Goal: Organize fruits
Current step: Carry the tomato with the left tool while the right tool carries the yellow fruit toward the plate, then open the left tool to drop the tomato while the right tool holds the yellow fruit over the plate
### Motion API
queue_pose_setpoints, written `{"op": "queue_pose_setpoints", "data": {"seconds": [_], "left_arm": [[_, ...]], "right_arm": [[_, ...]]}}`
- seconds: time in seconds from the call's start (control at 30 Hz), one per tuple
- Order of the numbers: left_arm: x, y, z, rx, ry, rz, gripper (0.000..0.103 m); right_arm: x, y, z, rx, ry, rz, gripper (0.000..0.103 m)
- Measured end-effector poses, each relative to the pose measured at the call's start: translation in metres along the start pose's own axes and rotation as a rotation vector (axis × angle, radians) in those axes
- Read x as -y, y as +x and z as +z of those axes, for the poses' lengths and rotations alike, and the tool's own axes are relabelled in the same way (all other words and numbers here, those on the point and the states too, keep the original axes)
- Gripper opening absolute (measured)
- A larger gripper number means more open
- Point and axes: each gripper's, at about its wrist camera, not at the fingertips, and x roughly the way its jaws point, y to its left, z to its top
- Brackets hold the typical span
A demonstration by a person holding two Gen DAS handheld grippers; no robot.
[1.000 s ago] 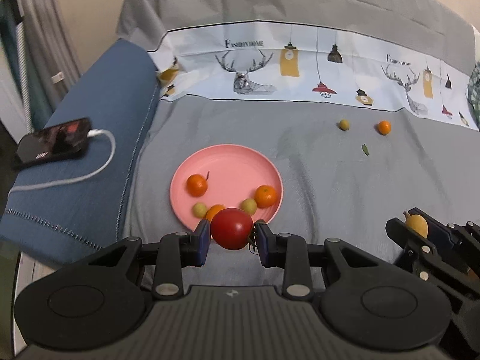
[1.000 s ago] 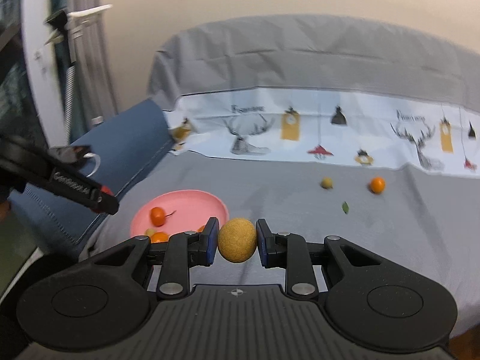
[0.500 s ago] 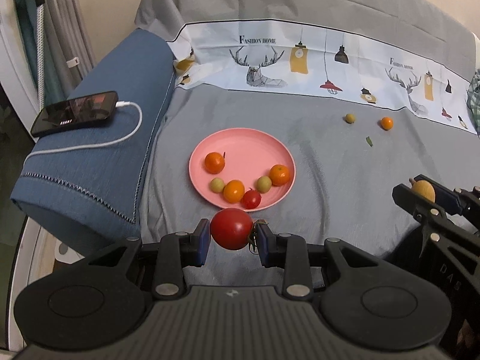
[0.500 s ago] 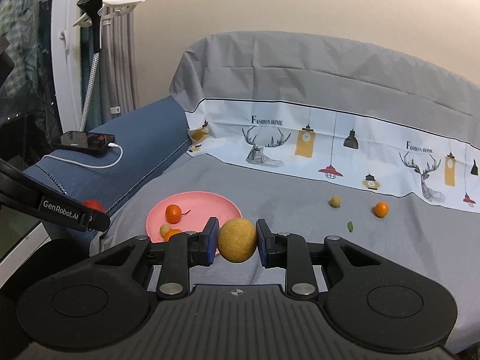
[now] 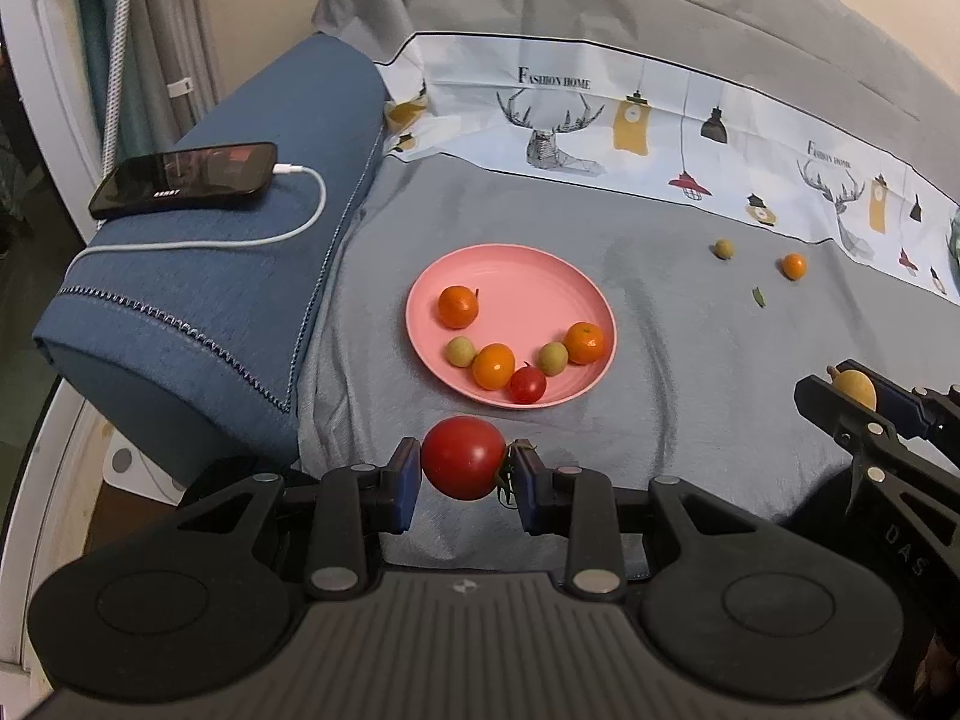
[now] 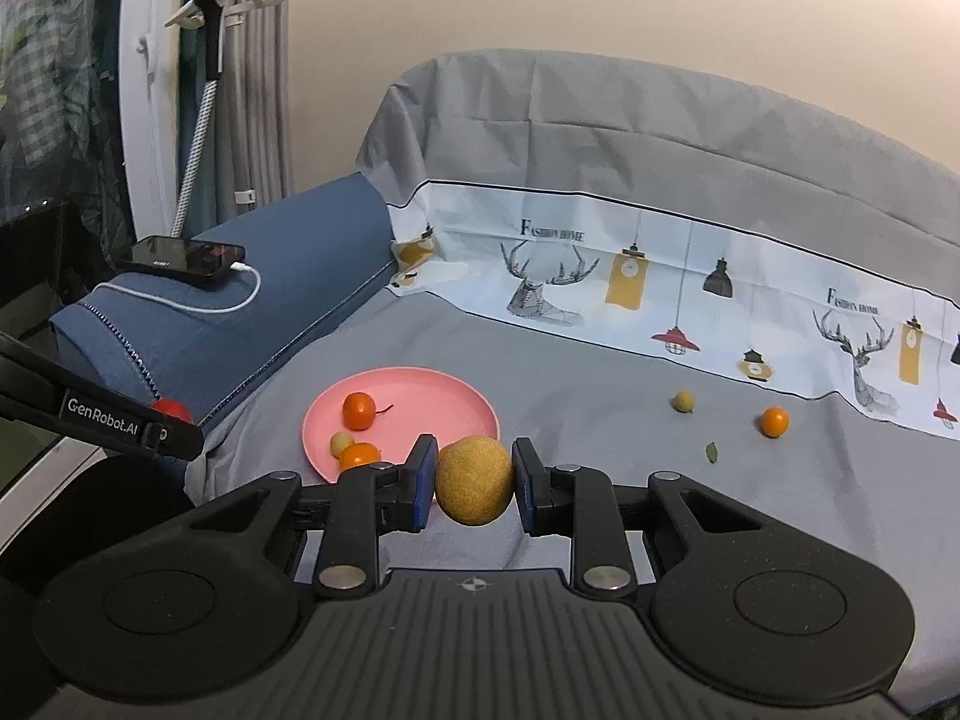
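Right up close, my left claw is pinching a red tomato between its blue pads, its green stalk poking out against the right-hand pad. Over on my right, my right claw is clamped on a rough-skinned yellow fruit, squeezed snug from both sides; from the left wrist view that claw shows at the right edge with the yellow fruit peeking out of it.

Just beyond the tomato sits the pink plate on the grey sheet. On the plate, nearest me, a small red cherry tomato touches an orange fruit. A small green one is tucked against that orange on its left, and another green one nestles beside a second orange on the right. A third orange, with a stalk, sits apart towards the plate's far left.

Left of the plate, a blue cushion carries a dark phone plugged into a white cable.

Further out on the sheet, well apart from the plate, a tiny leaf, then a loose green fruit and a loose small orange, near the patterned cloth band with deer and lamps.
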Motion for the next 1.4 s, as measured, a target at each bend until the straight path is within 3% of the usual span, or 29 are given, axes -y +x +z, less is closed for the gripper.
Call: {"op": "queue_pose_setpoints", "data": {"seconds": [1.4], "left_arm": [[-0.007, 0.033, 0.006, -0.080, -0.028, -0.005, 0.036]], "right_arm": [[0.004, 0.033, -0.005, -0.082, 0.017, 0.007, 0.028]]}}
